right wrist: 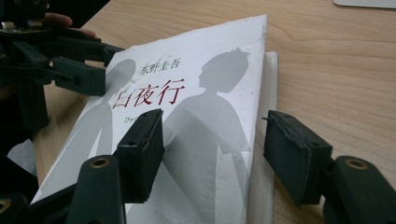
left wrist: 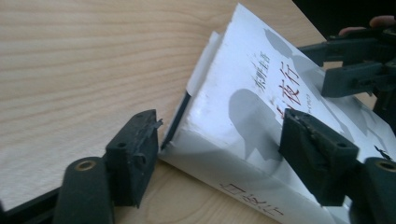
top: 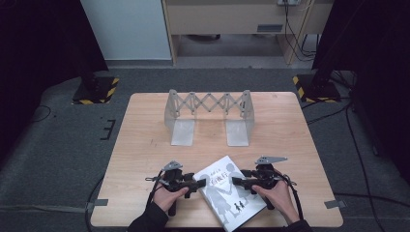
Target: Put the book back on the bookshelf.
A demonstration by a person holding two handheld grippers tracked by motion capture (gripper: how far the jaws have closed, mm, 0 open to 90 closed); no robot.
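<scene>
- Presently, a white book (top: 228,190) is found lying flat on the bench (top: 145,145) near its front edge, between both grippers.
- Left gripper (left wrist: 219,154) is set astride the spine corner, jaws parted, not pressing.
- Right gripper (right wrist: 215,154) likewise straddles the page edge, unclamped.
- Book not yet lifted; expanding rack (top: 209,116) is left unfilled.

A: Any lettering to list?

B: Book (right wrist: 201,121), white front cover: author line 東野圭吾 in small dark characters; beneath it the title 白夜行 in large red characters; under that a line too small to read.

A: And the spine?

B: Spine (left wrist: 243,198): the title repeated, only partly legible in the left gripper view.
</scene>
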